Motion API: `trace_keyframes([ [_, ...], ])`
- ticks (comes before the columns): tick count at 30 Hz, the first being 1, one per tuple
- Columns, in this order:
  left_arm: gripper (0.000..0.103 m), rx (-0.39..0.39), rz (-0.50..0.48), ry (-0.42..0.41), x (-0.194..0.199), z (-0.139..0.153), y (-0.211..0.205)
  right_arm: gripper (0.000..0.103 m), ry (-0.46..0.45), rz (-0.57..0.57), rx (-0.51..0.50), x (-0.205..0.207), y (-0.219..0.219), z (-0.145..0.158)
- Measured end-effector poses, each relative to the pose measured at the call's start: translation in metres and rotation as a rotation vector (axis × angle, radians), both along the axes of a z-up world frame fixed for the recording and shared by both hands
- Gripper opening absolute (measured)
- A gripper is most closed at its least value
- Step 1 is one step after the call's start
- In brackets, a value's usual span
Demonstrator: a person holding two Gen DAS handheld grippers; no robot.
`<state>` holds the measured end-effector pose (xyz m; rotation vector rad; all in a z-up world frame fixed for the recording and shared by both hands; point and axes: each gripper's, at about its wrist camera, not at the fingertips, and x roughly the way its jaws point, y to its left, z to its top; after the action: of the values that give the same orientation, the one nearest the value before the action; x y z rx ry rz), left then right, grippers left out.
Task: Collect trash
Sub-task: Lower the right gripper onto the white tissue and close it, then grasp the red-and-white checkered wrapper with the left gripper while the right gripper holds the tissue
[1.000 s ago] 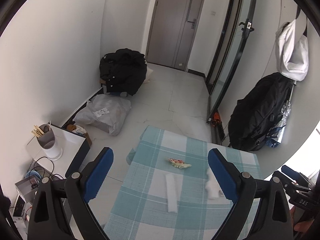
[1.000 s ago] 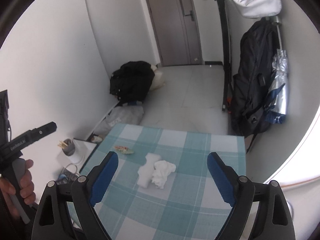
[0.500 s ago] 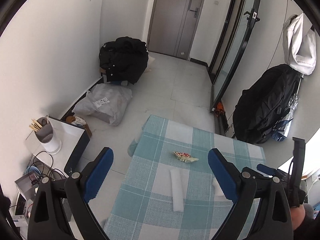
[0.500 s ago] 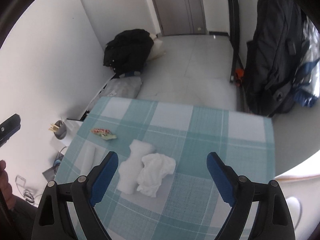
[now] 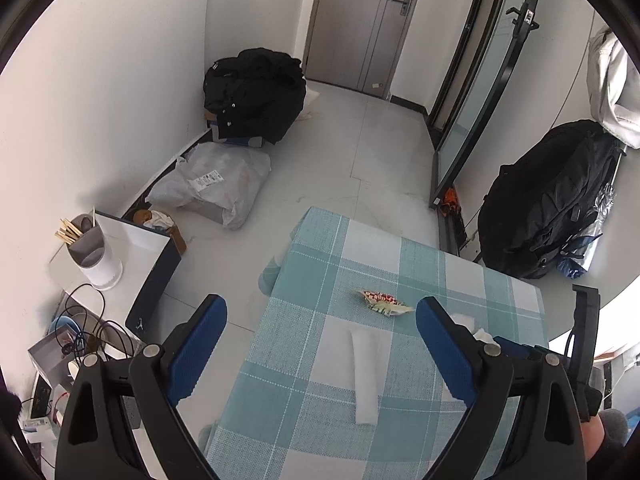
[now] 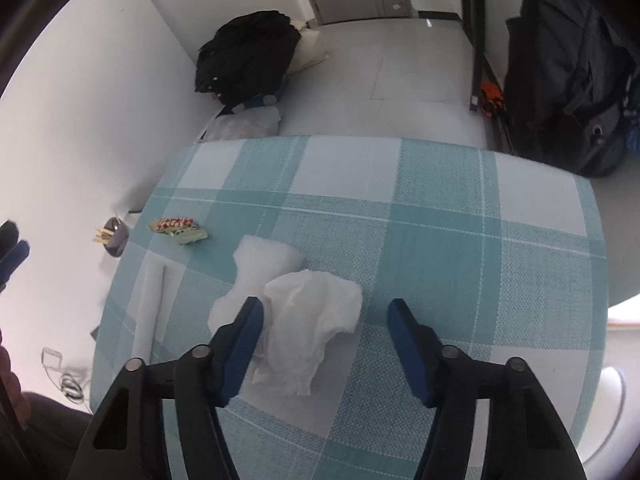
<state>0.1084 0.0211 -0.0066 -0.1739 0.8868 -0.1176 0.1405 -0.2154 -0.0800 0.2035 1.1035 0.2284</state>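
Crumpled white tissue (image 6: 310, 320), wrapper (image 6: 178, 229), foam strips on tablecloth (image 6: 440, 240).

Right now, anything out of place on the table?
Yes, litter on the checked tablecloth: a crumpled tissue overlapping white foam, a flat white strip near the left edge, and a crushed red-green wrapper. Nothing spilled or damaged.

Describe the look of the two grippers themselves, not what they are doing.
Both match: the left gripper and right gripper each have two black angular finger arms with silver pivot bolts and triangular cut-outs, tipped with ribbed blue pads. No cables or sleeves show on them.
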Motion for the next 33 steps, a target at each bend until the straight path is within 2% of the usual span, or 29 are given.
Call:
trace_keyframes([
  [11, 0.094, 0.025, 0.022, 0.024, 0.008, -0.006, 0.001, 0.020, 0.023, 0.016, 0.059, -0.002, -0.007, 0.001],
  [14, 0.094, 0.053, 0.049, 0.021, 0.006, -0.010, 0.005, 0.012, 0.033, 0.012, 0.043, -0.004, -0.011, 0.000],
  [17, 0.094, 0.040, 0.057, 0.045, 0.007, -0.015, 0.008, 0.007, 0.063, 0.000, 0.051, -0.006, -0.014, -0.004],
  [21, 0.094, 0.058, 0.051, 0.048, 0.011, -0.018, 0.004, 0.006, 0.038, 0.023, 0.040, -0.011, -0.015, 0.002],
  [26, 0.094, 0.079, -0.029, 0.036, 0.020, -0.007, -0.012, 0.005, 0.004, 0.011, 0.063, -0.017, -0.024, 0.015],
  [29, 0.094, 0.093, -0.137, 0.043, 0.029, -0.005, -0.029, 0.005, -0.025, 0.009, 0.075, -0.021, -0.030, 0.024],
  [32, 0.094, 0.131, -0.285, 0.112, 0.050, -0.018, -0.052, 0.005, -0.047, 0.016, 0.071, -0.025, -0.034, 0.030],
  [33, 0.094, 0.118, -0.338, 0.157, 0.058, -0.028, -0.059, 0.005, -0.052, 0.019, 0.072, -0.026, -0.035, 0.031],
])
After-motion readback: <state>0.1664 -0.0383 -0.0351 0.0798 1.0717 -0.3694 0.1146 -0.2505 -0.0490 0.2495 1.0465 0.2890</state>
